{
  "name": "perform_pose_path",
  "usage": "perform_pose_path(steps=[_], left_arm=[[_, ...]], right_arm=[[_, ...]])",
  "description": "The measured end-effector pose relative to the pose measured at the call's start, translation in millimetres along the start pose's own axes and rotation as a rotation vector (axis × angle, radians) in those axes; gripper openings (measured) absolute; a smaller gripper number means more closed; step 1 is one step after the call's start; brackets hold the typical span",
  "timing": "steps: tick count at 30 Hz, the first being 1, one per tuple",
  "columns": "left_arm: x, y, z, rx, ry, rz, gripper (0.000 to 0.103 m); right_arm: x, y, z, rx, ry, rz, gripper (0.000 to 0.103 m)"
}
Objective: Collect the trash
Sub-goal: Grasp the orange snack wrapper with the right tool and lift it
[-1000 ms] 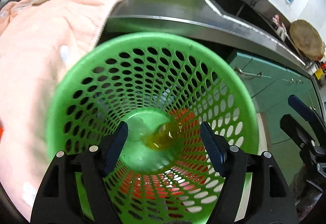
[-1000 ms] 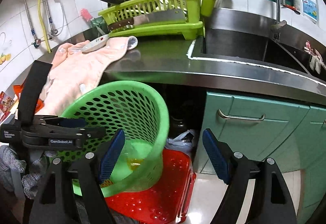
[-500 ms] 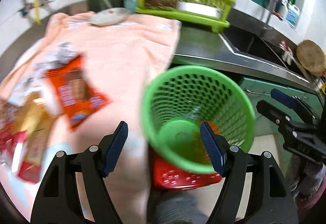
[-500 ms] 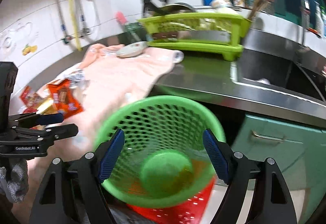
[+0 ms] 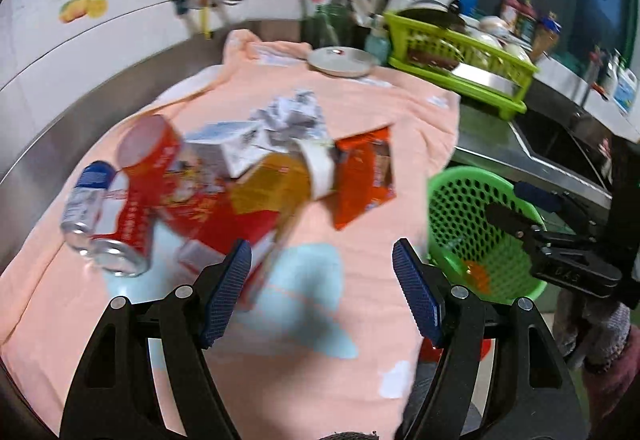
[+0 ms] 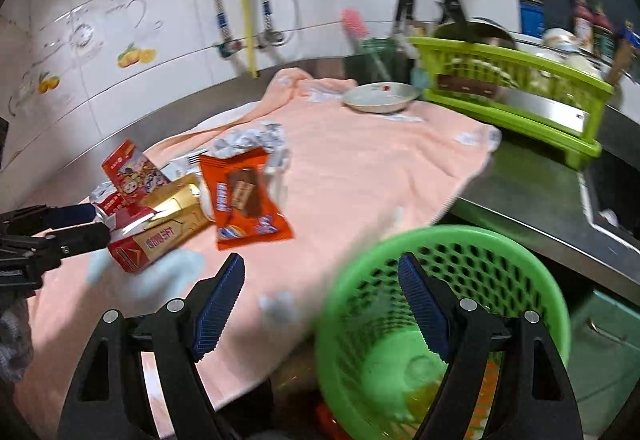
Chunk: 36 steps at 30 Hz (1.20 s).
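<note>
Both my left gripper [image 5: 322,286] and right gripper [image 6: 320,302] hang released, so I'd pinch the light, probably slippery, crinkly orange foil snack wrapper [image 5: 366,175] by its flat edge.

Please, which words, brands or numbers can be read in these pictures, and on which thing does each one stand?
No text is legible; all are blurred.
Orange wrapper: white brand print, unreadable.
Gold box: red characters, unreadable.
Red carton: pale characters, unreadable.
Blue-and-white can: label unreadable.
Right claw: raised letters on its body, unreadable.
</note>
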State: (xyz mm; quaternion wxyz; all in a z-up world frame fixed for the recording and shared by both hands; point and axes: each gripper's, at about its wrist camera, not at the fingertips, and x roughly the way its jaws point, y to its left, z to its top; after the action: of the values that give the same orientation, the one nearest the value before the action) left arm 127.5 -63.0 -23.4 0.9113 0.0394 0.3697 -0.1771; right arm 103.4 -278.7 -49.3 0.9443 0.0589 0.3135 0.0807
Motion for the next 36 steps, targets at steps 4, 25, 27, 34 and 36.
perform_pose_path(steps=[4,25,27,34,36], left_arm=[[-7,14,-2,-0.024,-0.014,0.017,0.073],[-5,45,-11,-0.039,0.005,0.047,0.073],[-1,43,-9,-0.035,0.01,0.046,0.073],[11,32,-2,-0.005,0.023,0.028,0.072],[16,27,2,0.019,0.029,0.025,0.072]], right_arm=[[26,24,11,-0.063,0.016,0.058,0.076],[126,62,35,-0.253,0.094,0.12,0.08],[126,60,34,-0.253,0.091,0.117,0.072],[119,55,32,-0.218,0.096,0.129,0.051],[113,50,33,-0.188,0.092,0.148,0.051]])
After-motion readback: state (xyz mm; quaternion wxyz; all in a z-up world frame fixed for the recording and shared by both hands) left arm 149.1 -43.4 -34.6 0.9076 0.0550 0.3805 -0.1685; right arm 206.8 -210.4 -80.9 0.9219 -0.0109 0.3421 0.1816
